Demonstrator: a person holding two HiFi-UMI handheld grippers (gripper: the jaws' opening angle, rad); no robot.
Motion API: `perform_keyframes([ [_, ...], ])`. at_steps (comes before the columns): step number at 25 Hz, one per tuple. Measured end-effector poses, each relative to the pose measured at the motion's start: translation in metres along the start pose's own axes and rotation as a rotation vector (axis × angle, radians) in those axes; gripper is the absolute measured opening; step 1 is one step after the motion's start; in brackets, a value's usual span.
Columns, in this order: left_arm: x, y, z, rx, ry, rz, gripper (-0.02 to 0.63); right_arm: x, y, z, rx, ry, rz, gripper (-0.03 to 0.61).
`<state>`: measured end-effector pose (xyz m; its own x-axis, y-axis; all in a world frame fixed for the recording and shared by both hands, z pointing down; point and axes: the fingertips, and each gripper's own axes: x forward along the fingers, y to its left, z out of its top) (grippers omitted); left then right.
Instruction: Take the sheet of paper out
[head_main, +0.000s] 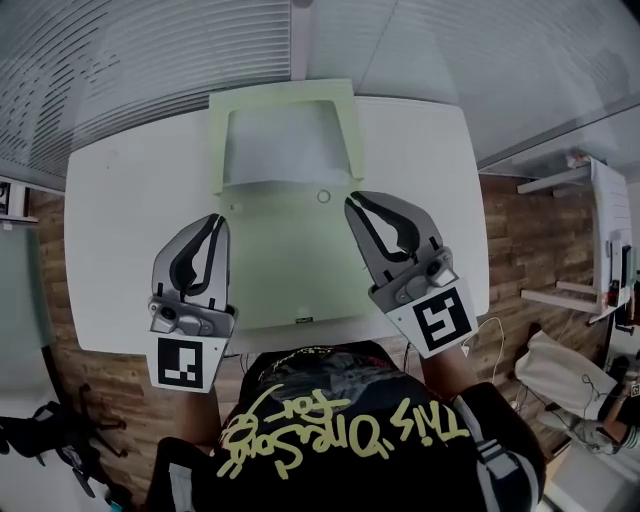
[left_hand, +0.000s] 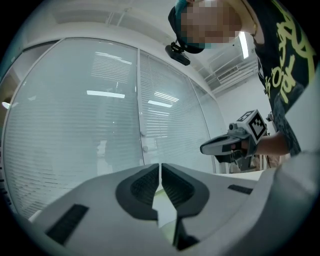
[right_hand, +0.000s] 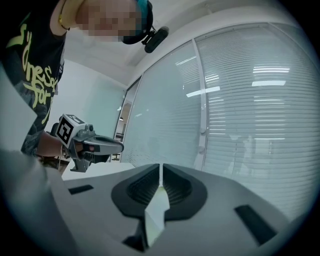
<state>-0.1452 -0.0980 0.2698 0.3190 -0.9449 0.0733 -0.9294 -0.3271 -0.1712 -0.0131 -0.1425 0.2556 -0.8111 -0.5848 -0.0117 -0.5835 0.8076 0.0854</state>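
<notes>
A pale green folder (head_main: 290, 260) lies on the white table (head_main: 110, 230), its far end open. A white sheet of paper (head_main: 280, 145) shows inside that open end. My left gripper (head_main: 219, 221) hovers over the folder's near left edge, shut and empty. At the same height over the folder's right edge, my right gripper (head_main: 352, 204) is also shut with nothing in it. In the left gripper view the jaws (left_hand: 160, 168) meet, and the right gripper (left_hand: 235, 142) shows at the right. In the right gripper view the jaws (right_hand: 160, 170) meet, and the left gripper (right_hand: 92, 145) shows at the left.
A glass wall with blinds (head_main: 150, 60) stands just behind the table's far edge. A white shelf unit (head_main: 600, 240) stands on the wooden floor to the right. A dark chair base (head_main: 50, 430) is at the lower left.
</notes>
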Motion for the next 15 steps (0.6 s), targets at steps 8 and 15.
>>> perform_keyframes([
  [8,0.004,-0.003,-0.022,0.072,0.103,-0.032,0.006,0.003,0.003,-0.018,-0.041,0.066,0.042,0.023],
  [15,0.009,-0.008,-0.032,0.210,0.166,-0.119,0.159,0.006,0.004,-0.036,-0.087,0.144,0.056,0.141],
])
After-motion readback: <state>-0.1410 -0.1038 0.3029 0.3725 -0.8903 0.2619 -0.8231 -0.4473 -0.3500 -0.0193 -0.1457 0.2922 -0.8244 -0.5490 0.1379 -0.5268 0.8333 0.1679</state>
